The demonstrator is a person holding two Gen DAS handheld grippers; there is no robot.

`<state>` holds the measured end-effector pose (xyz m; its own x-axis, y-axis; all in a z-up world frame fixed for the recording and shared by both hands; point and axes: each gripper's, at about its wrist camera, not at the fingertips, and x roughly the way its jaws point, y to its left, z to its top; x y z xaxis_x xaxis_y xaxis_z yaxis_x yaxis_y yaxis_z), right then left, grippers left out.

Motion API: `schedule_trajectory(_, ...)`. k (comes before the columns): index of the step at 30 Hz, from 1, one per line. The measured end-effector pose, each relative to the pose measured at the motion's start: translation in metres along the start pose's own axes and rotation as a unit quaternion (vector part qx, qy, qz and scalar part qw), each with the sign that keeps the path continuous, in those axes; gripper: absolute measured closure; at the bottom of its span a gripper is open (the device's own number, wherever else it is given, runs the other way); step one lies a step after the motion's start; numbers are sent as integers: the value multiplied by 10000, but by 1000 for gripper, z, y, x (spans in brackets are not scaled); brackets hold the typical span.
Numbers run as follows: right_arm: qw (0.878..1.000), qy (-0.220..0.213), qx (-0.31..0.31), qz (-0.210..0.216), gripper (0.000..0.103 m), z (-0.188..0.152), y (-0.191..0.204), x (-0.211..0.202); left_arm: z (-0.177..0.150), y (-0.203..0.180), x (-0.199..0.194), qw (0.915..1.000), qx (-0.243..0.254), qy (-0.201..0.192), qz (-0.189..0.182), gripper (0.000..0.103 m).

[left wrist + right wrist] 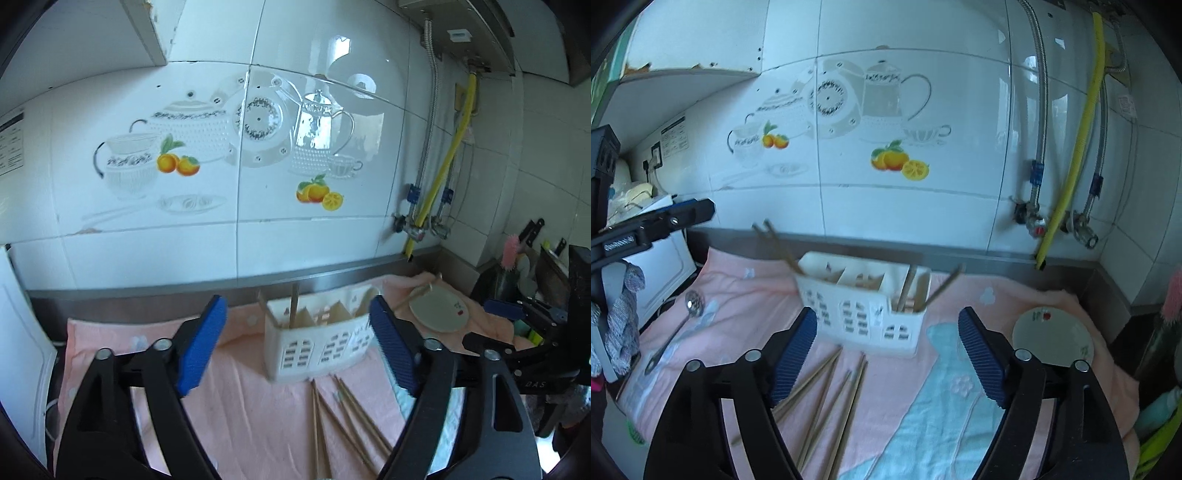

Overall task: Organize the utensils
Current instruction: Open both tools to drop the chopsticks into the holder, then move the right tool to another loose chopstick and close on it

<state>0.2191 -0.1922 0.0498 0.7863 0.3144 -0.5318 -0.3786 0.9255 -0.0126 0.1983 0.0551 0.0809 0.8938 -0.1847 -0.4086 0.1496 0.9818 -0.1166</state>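
A white slotted utensil caddy point(317, 339) point(864, 314) stands on a pink towel point(240, 406) point(746, 295). Chopsticks lean in its end compartments point(775, 243) point(912, 291); one upright stick point(294, 302) shows in the left wrist view. Several loose chopsticks point(343, 417) point(831, 398) lie on the towel in front of the caddy. A metal slotted spoon point(676, 332) lies to the left. My left gripper point(297, 302) is open in front of the caddy, nothing between its blue pads. My right gripper point(886, 314) is open too, above the loose chopsticks, and holds nothing.
A small white plate point(439, 310) point(1052, 339) sits right of the caddy. A yellow hose point(1071, 177) and valves run down the tiled wall. Knives and a pink brush point(513, 251) stand at far right. A gloved hand point(624, 325) holds the left tool.
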Motion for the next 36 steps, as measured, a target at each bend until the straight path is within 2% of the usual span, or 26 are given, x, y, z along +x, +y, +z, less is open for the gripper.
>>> schedule_trajectory(5, 9999, 101, -126, -19, 23, -37, 15, -7, -32, 0, -21, 9999, 50, 8, 108, 12)
schedule_trajectory(13, 9992, 379, -126, -46, 22, -100, 34, -2, -83, 10, -41, 9994, -23, 174, 310, 11)
schedule_trajectory(19, 9982, 592, 16, -5, 23, -135, 39, 3, -108, 17, -49, 9984, -68, 250, 494, 10)
schedule_trajectory(26, 9951, 962, 221, 29, 34, -164, 40, 18, -135, 27, -54, 9974, -225, 405, 547, 10)
schedule_trajectory(36, 9911, 1273, 374, 107, 53, -175, 45, 44, -155, 34, -54, 9959, -347, 595, 592, 9)
